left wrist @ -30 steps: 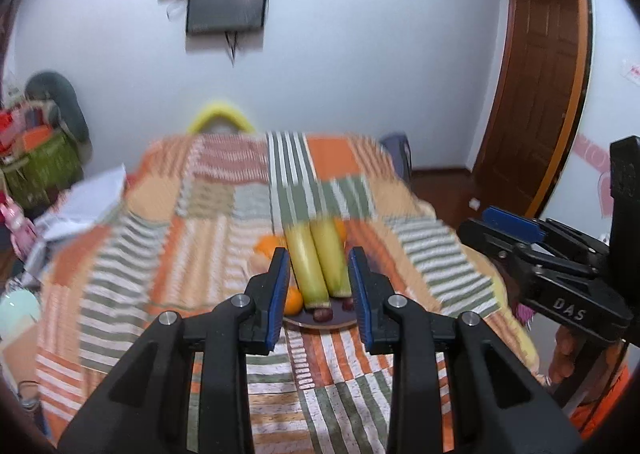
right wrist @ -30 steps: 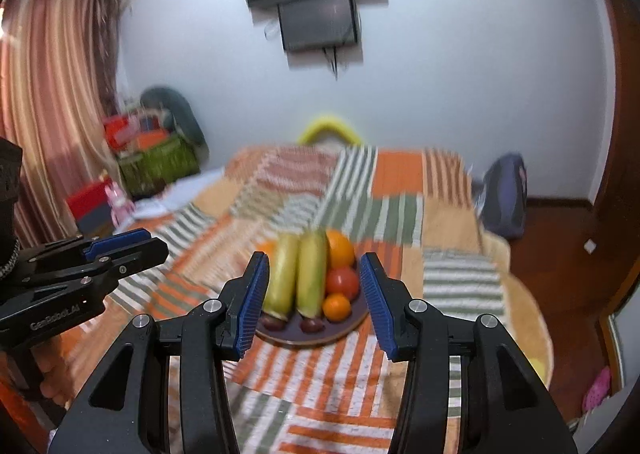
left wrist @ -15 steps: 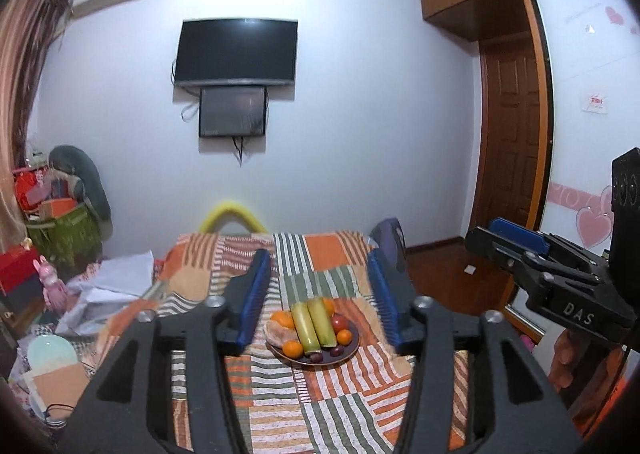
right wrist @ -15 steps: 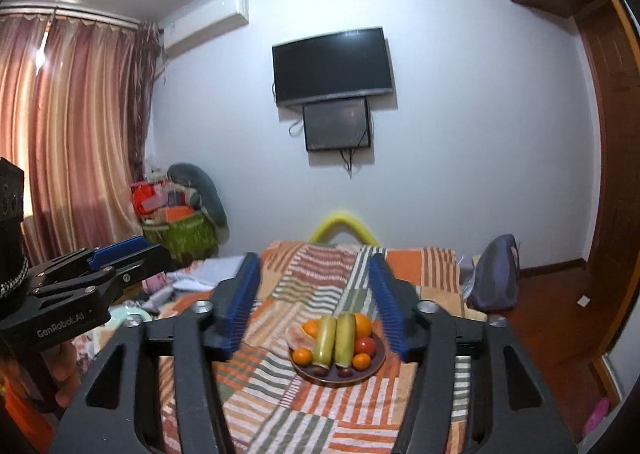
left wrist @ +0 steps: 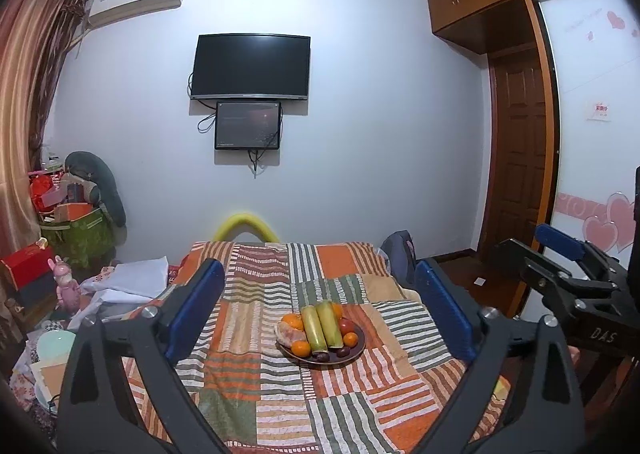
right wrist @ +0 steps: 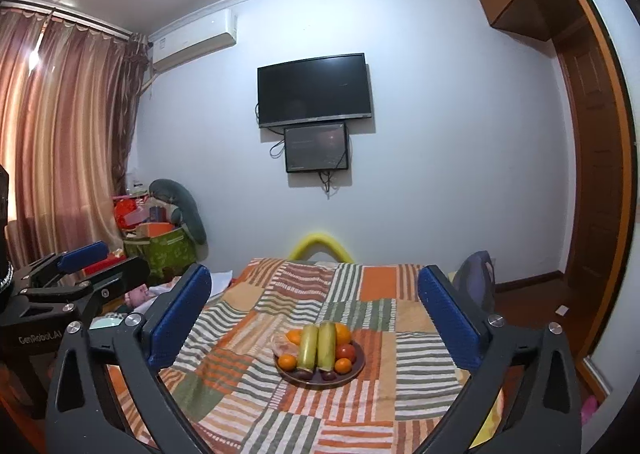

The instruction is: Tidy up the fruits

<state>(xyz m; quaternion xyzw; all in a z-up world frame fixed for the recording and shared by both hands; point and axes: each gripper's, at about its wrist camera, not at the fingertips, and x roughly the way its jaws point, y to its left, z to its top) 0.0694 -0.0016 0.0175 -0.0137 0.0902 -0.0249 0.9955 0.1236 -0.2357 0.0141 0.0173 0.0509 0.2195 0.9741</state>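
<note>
the plate (left wrist: pixel 357 355) of fruit sits on the patchwork blanket (left wrist: pixel 256 318) that covers the bed, roughly mid-width and nearer the foot than the far wall. on the plate two long yellow-green fruits (left wrist: pixel 322 324) lie side by side down the middle, ends pointing toward the cameras. left of them are a peeled orange-coloured fruit (left wrist: pixel 289 334) and a small orange (left wrist: pixel 301 348); right of them a red fruit (left wrist: pixel 346 324) and another small orange (left wrist: pixel 350 339); a bigger orange (right wrist: pixel 342 332) sits behind. two small dark fruits (left wrist: pixel 332 354) rest at the plate's near rim.

the left gripper (left wrist: pixel 318 316) is held back from the plate and above the blanket, its jaws spread wide with nothing between them, so the plate shows in the gap. the right gripper (right wrist: pixel 314 320) is likewise held back, jaws spread wide and empty, the plate framed between its blue pads (right wrist: pixel 450 322). each gripper shows at the edge of the other's view, the two held side by side and apart.

beyond the plate, a yellow arch (left wrist: pixel 245 225) rises at the far end of the bed. above it on the wall hang a dark tv (left wrist: pixel 251 67) and a smaller screen (left wrist: pixel 247 125) just under it. far left of the plate are boxes and a green bin (left wrist: pixel 76 238) by the curtain (right wrist: pixel 60 158); far right, a wooden door (left wrist: pixel 520 158).
</note>
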